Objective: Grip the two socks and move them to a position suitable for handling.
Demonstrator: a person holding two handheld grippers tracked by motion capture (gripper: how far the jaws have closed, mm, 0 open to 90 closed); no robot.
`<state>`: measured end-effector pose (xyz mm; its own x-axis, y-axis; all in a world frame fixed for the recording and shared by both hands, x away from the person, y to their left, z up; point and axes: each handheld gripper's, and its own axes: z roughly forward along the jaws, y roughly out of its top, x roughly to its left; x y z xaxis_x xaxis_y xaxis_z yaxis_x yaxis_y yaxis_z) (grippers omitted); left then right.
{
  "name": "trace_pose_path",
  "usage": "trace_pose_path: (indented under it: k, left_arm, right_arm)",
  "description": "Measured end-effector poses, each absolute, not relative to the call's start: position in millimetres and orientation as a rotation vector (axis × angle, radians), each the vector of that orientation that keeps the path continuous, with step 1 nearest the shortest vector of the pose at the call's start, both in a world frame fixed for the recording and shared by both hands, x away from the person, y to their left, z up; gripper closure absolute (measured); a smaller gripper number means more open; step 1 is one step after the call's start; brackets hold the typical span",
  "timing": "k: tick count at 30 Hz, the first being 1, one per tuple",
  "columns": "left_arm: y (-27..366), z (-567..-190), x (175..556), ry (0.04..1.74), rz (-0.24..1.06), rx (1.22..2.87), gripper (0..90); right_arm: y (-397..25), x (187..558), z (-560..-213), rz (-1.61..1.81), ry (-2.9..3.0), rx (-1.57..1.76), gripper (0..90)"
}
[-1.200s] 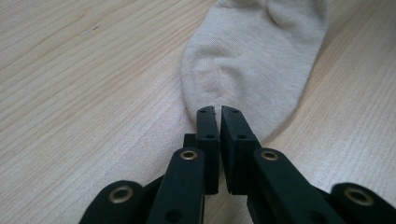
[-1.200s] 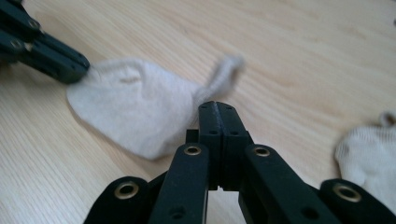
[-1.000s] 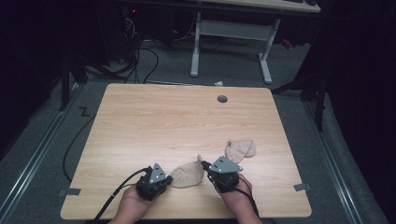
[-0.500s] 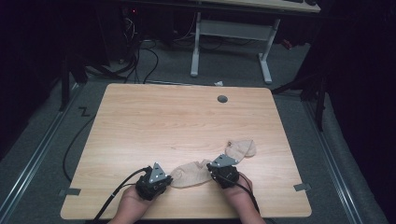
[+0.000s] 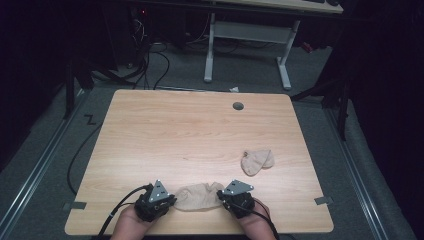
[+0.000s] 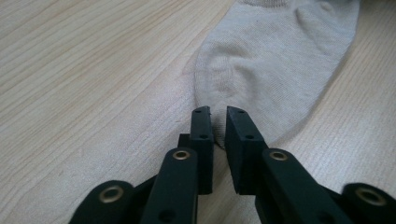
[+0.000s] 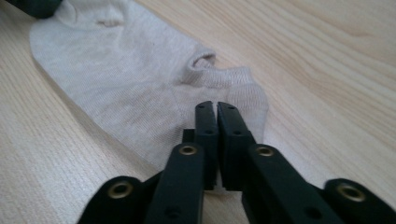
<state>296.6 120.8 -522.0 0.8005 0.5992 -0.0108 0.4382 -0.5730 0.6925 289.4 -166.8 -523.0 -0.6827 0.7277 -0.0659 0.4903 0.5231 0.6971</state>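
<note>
Sock (image 5: 197,196) lies flat on the table (image 5: 200,135) at the near edge, stretched betw. the two grippers, one end at each. Left gripper (image 6: 217,122) has its jaws nearly together w/ a thin gap, tips at the rounded toe end; fabric seems pinched there, but the grip is shallow. Right gripper (image 7: 217,114) has jaws pressed almost flush, clamped on the cuff end, just beside the small heel tab. Both hands sit low at the table's near edge in the high view, left gripper (image 5: 155,201) and right gripper (image 5: 237,197) w/ the sock spanning them. Judgement: step looks like holding the sock by both ends to straighten or lay it out. To do it well, keep both ends level and pull gently apart so the knit flattens w/o twisting; the left grip could slip off the toe if tension rises, so a deeper bite there would help. Farther out, to the right, a second sock (image 5: 256,161) lies folded or bunched, well apart from the first. Beyond it, a round cable hole (image 5: 238,106) near the far edge. Containers: none on the table, so nothing to report inside any.
</note>
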Motion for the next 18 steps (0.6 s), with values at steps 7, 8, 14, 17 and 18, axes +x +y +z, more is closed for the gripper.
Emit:
trace_pose_path:
  k: [7,8,14,17,18]
  left_arm:
    - [143,-504,305,0.809,0.359,2.131,68.5]
    - [148,-503,307,0.827,0.369,2.111,67.2]
    - [172,-505,324,0.94,0.362,2.037,65.4]
    - [172,-506,325,0.931,0.353,2.035,64.0]
    - [170,-506,324,0.921,0.358,2.044,63.5]
  right_arm:
    - [-204,301,-512,0.948,2.217,1.123,78.0]
    - [-212,306,-511,0.943,2.188,1.157,79.0]
    - [-260,343,-495,0.873,2.005,1.286,90.0]
    - [-286,368,-498,0.772,1.96,1.374,90.0]
    - [-291,373,-502,0.748,1.963,1.394,90.0]
